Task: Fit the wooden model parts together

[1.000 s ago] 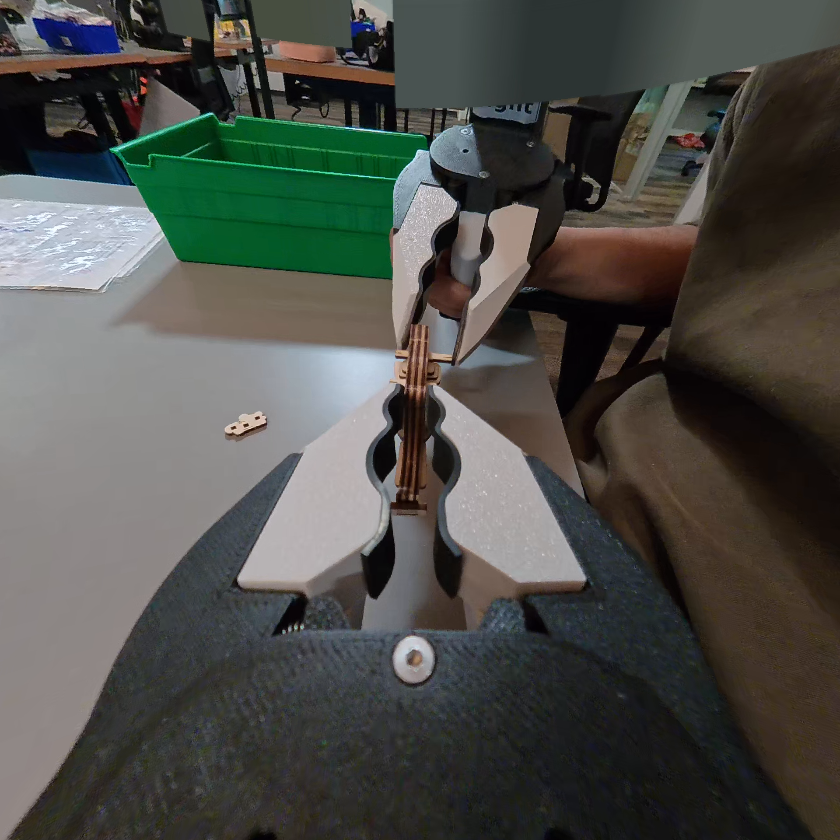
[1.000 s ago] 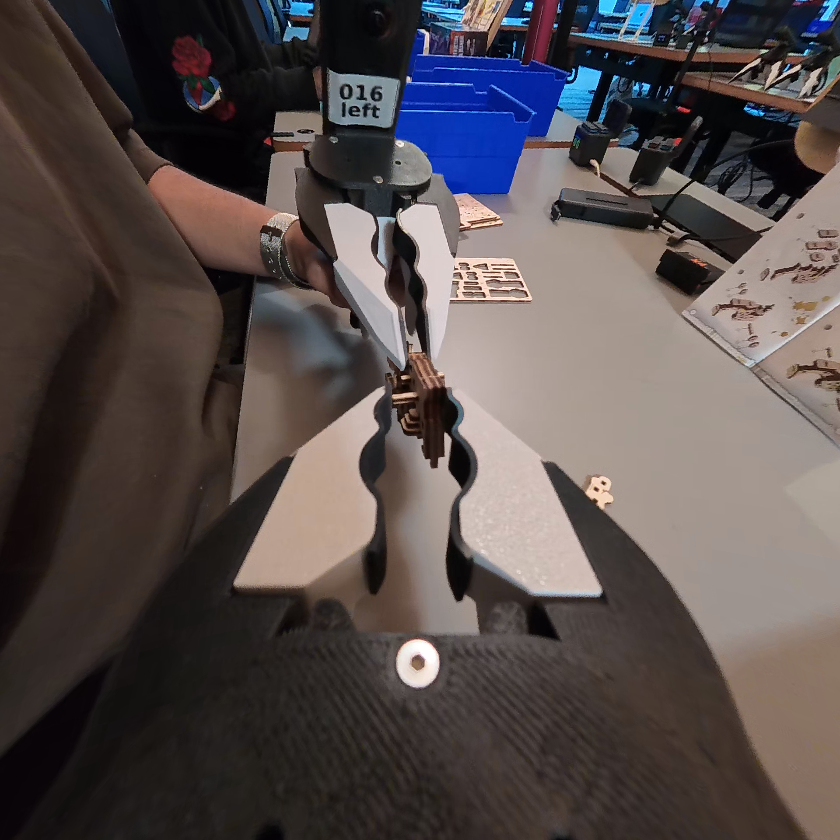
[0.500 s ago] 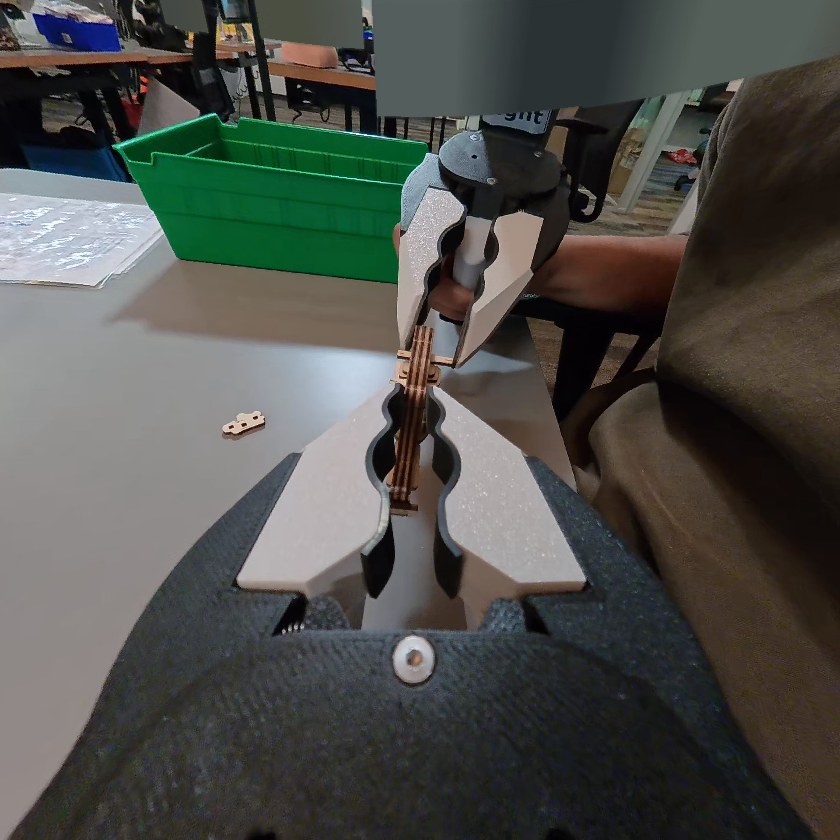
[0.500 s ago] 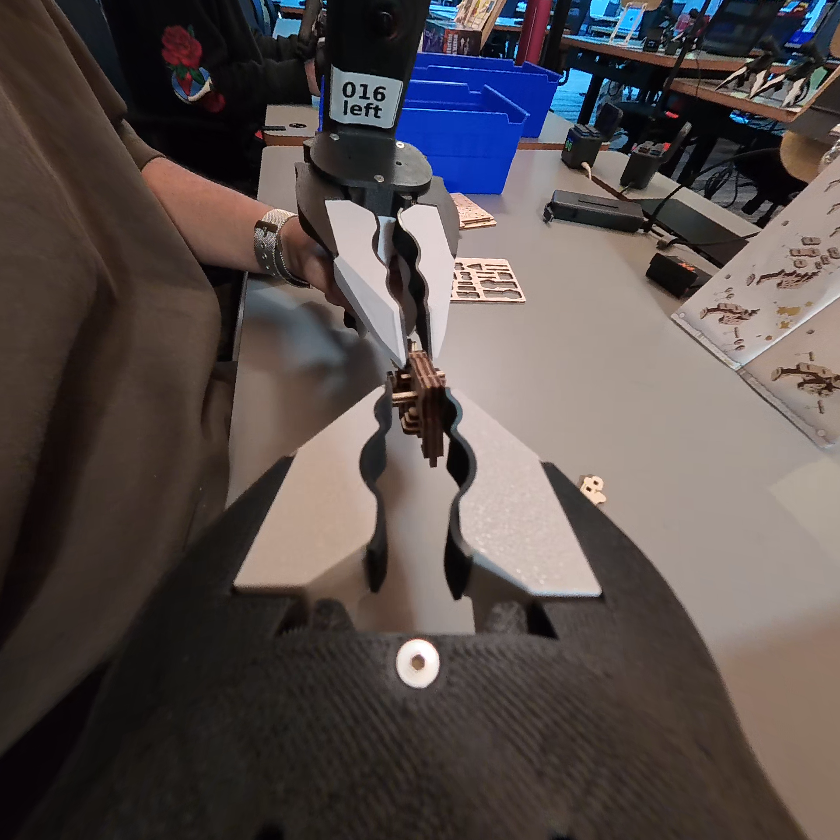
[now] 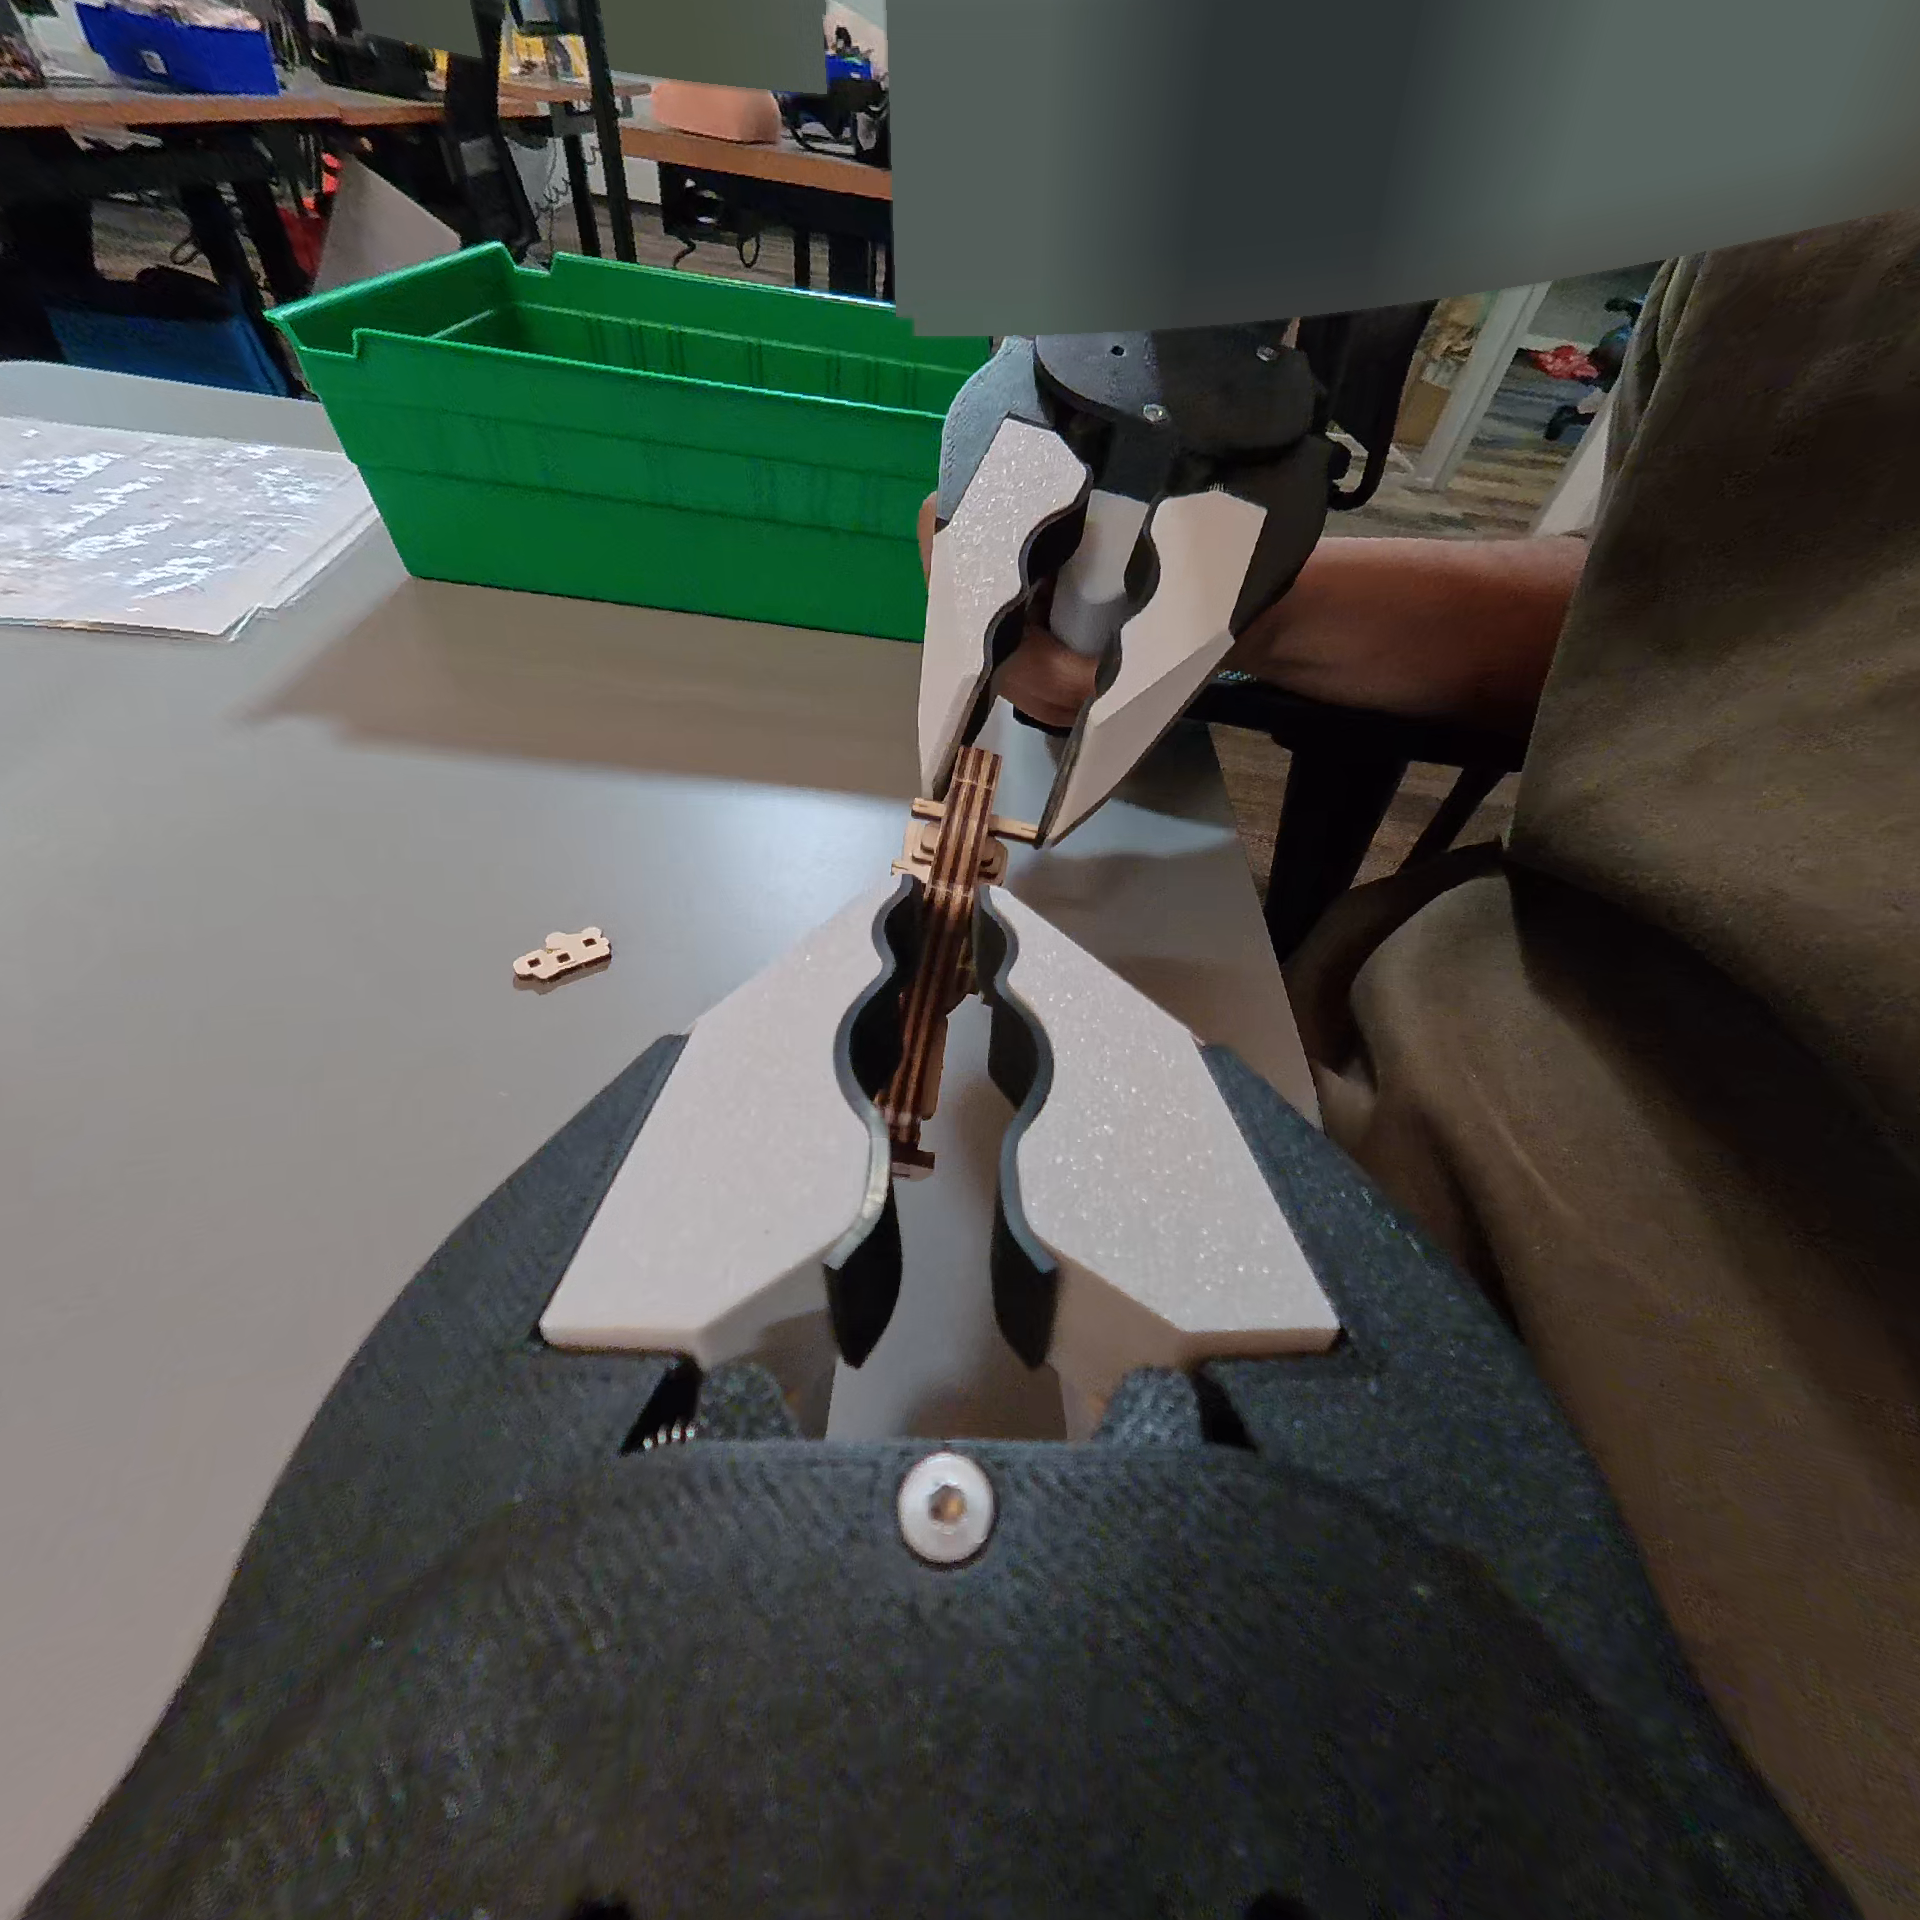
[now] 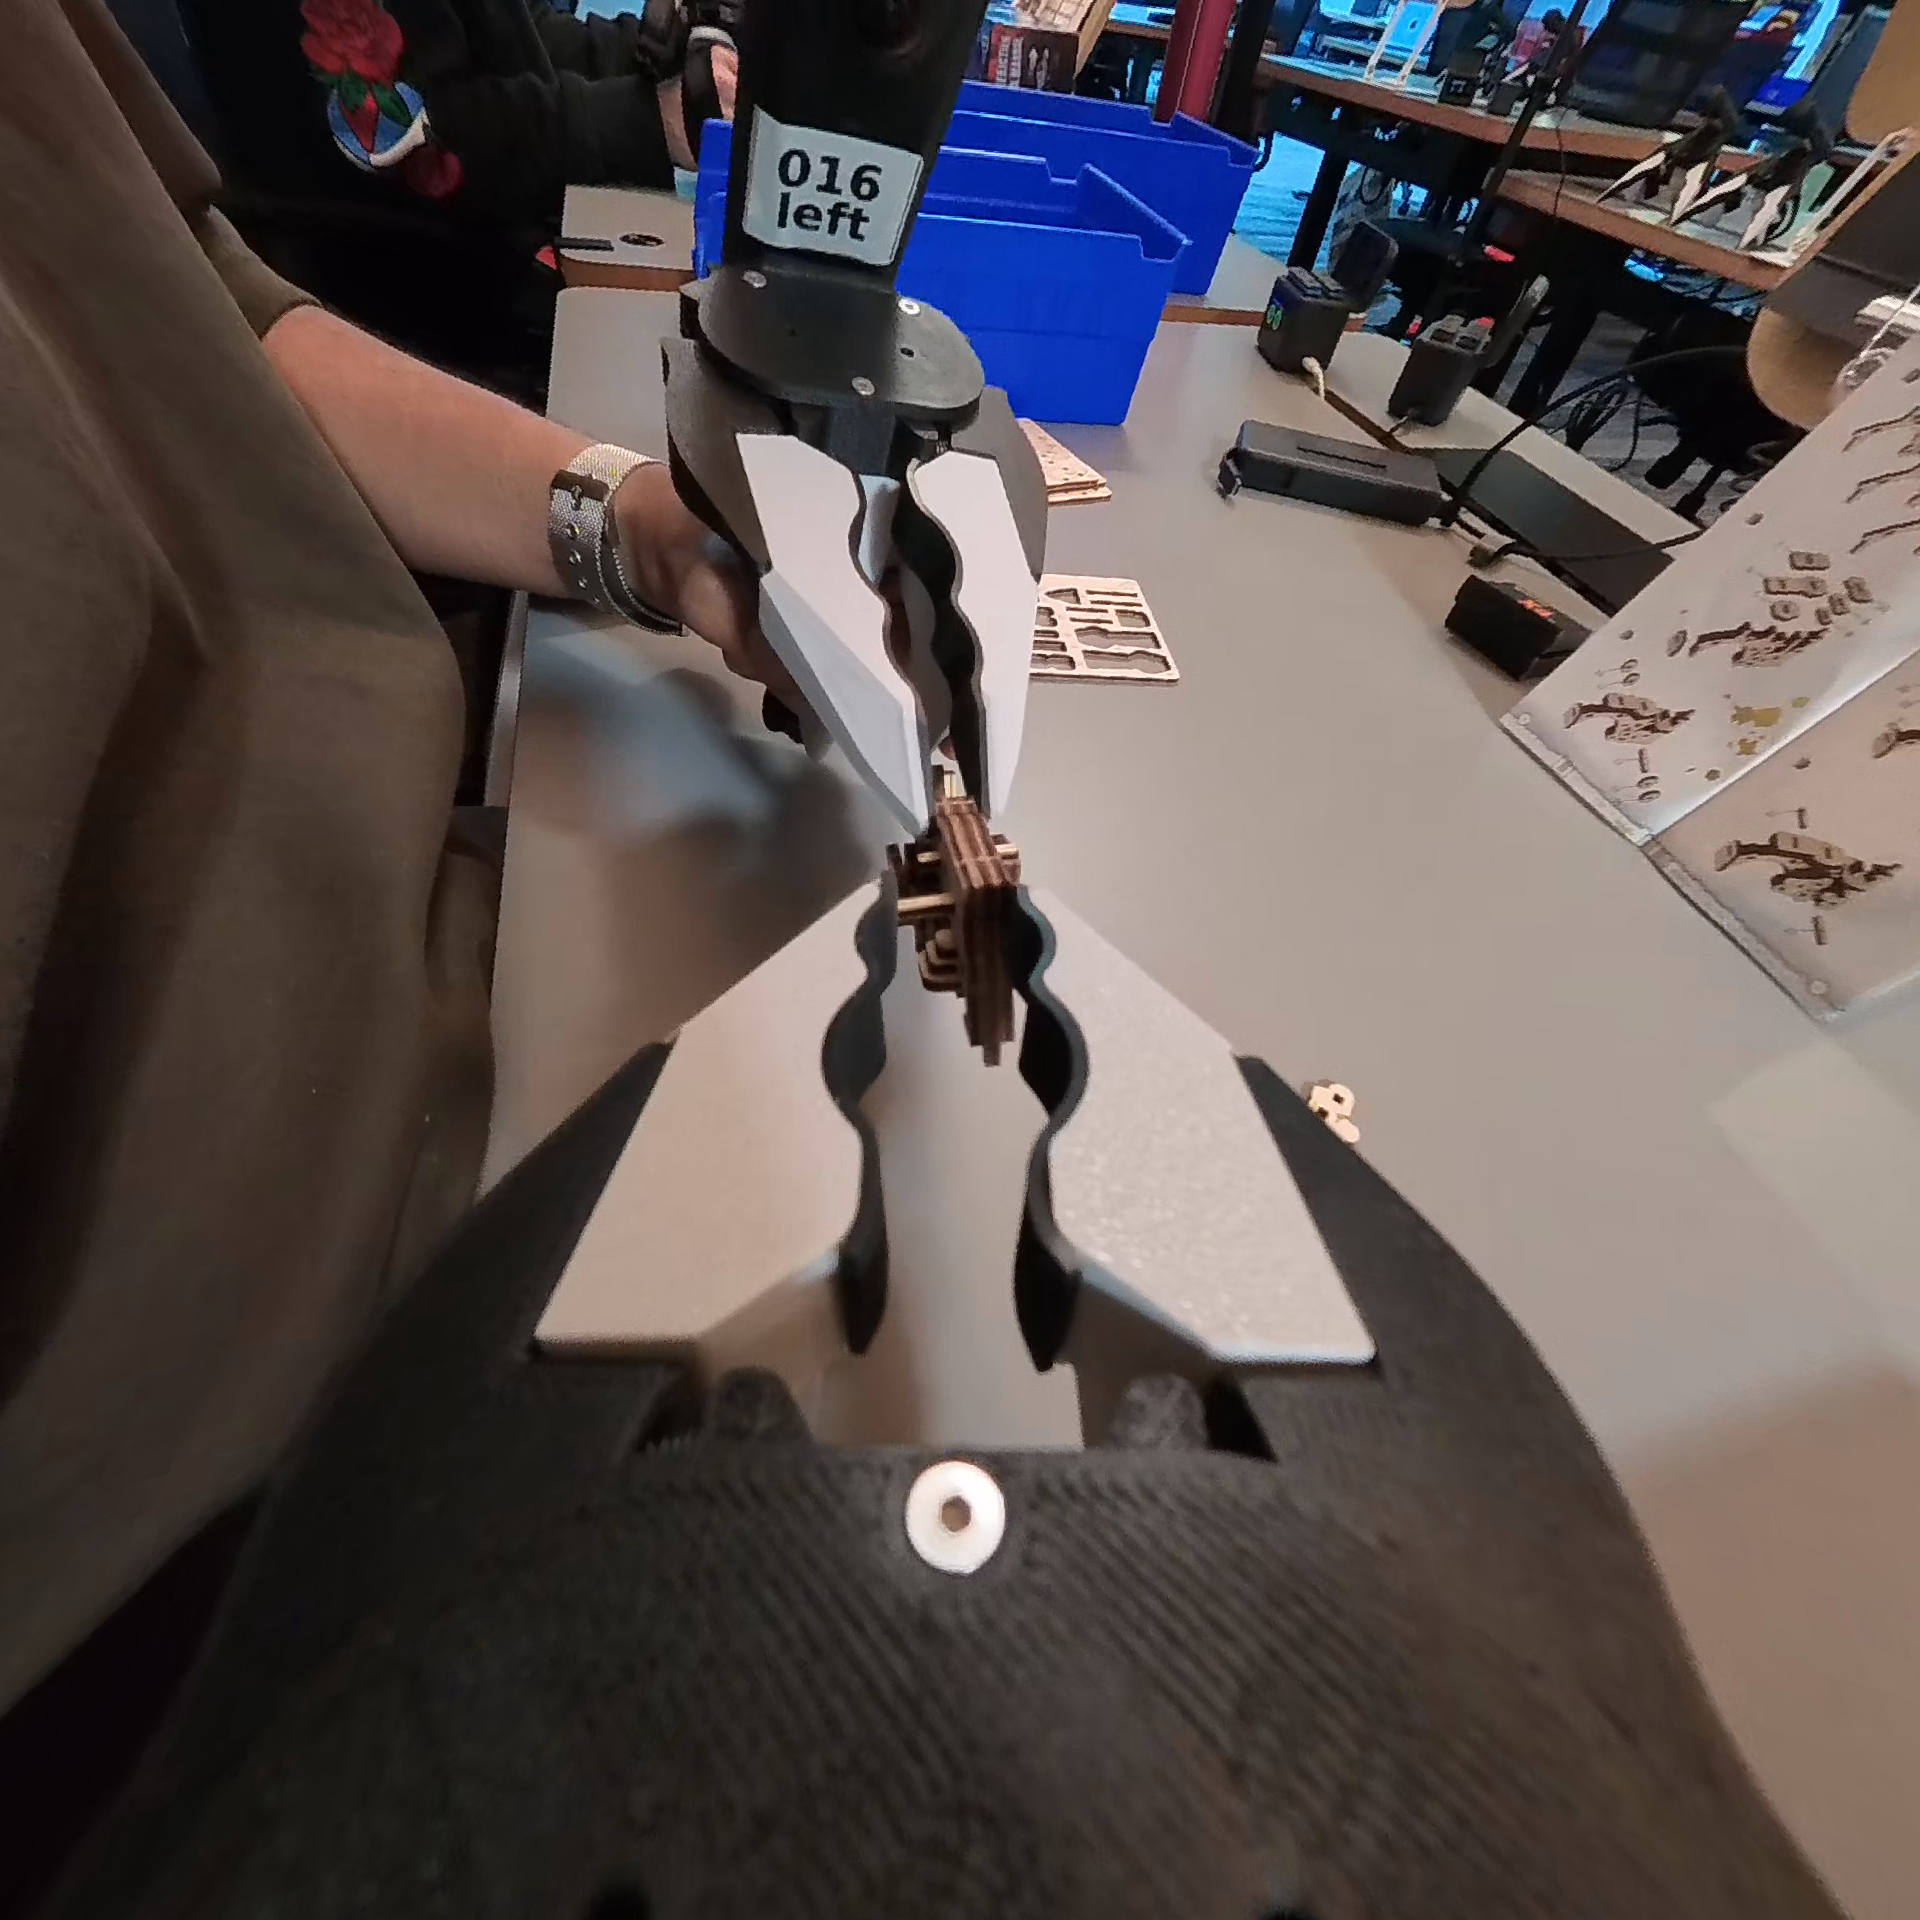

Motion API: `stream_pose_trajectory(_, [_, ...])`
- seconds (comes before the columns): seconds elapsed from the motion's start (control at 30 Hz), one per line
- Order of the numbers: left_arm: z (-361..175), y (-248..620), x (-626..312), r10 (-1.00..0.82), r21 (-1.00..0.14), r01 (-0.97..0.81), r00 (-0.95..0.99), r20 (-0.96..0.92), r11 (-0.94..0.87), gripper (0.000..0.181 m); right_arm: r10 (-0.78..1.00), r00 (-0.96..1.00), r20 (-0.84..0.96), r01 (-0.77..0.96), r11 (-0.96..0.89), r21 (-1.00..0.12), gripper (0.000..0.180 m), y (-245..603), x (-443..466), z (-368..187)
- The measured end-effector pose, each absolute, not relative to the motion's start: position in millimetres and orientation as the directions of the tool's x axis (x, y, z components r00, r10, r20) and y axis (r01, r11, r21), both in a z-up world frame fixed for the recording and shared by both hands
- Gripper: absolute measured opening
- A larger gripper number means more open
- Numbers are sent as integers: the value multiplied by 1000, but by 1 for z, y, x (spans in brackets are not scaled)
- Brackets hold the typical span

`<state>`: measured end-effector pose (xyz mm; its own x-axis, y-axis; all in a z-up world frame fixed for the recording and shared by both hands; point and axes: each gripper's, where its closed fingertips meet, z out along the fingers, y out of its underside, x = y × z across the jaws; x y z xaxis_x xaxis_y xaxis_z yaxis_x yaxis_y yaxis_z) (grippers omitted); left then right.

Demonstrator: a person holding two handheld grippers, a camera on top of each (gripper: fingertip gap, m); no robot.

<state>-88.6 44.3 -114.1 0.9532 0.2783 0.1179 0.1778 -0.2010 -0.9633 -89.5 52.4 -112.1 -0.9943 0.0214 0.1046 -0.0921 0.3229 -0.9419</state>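
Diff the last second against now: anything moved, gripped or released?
Almost nothing. The wooden assembly leans a touch more in the left wrist view, its near end slightly further left, and the body of the right claw has drifted slightly right. Nothing was taken or let go: the left claw and right claw both stay closed on the assembly. The loose wooden piece and green bin stayed put.

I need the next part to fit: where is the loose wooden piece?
The loose wooden piece lies on the grey table, left of the left gripper.
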Motion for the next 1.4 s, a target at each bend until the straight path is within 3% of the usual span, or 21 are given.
stream_pose_trajectory(0.5, [-117,48,-86,268,-959,179,956,118,-219,4,-36,-999,-20,8,314,-950,23,57,-87,-116])
stream_pose_trajectory(0.97, [-110,50,-83,247,-967,183,959,136,-178,4,-39,-999,31,-41,300,-953,19,59,-85,-111])
stream_pose_trajectory(1.0, [-109,51,-81,232,-967,184,963,141,-175,5,-25,-999,43,-48,301,-953,8,59,-87,-110])
stream_pose_trajectory(1.1, [-110,51,-82,248,-966,182,960,133,-183,5,-14,-997,73,-74,297,-952,8,59,-88,-109])
stream_pose_trajectory(1.4, [-115,48,-86,259,-962,175,959,118,-211,5,-6,-1000,17,-18,259,-966,17,60,-92,-106])
